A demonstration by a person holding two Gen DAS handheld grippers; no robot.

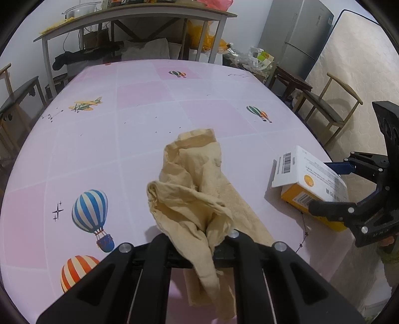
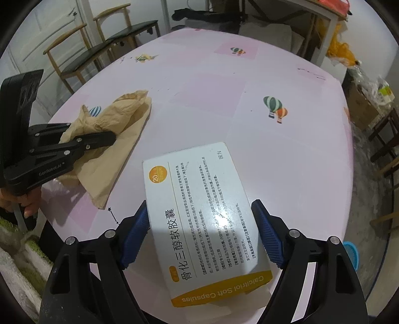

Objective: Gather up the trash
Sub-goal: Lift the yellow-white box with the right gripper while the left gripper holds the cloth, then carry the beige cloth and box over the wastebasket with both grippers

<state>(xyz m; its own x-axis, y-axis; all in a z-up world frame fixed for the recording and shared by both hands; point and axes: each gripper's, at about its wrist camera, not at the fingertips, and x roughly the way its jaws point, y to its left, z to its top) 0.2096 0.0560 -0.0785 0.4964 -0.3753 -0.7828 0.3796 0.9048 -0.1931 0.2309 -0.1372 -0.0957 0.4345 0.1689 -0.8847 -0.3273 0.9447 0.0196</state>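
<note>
A crumpled tan paper napkin [image 1: 194, 184] rises off the pink balloon-print table [image 1: 149, 99], and my left gripper [image 1: 199, 239] is shut on its near end. The right wrist view shows the same napkin [image 2: 112, 117] pinched by the left gripper [image 2: 99, 140] at the left. A white and orange medicine box [image 2: 199, 199] lies near the table's front edge. My right gripper [image 2: 202, 211] straddles it, and the blue pads [image 2: 264, 229] rest against its two long sides. From the left wrist view, the box [image 1: 306, 172] and right gripper [image 1: 326, 187] sit at the right.
Wooden chairs [image 2: 74, 57] stand left of the table [image 2: 274, 162], another chair [image 1: 329, 109] to its right. A grey fridge [image 1: 301, 35], a leaning mattress [image 1: 356, 62] and a cluttered side table [image 1: 134, 17] are behind. A blue basin [image 2: 351, 251] sits on the floor.
</note>
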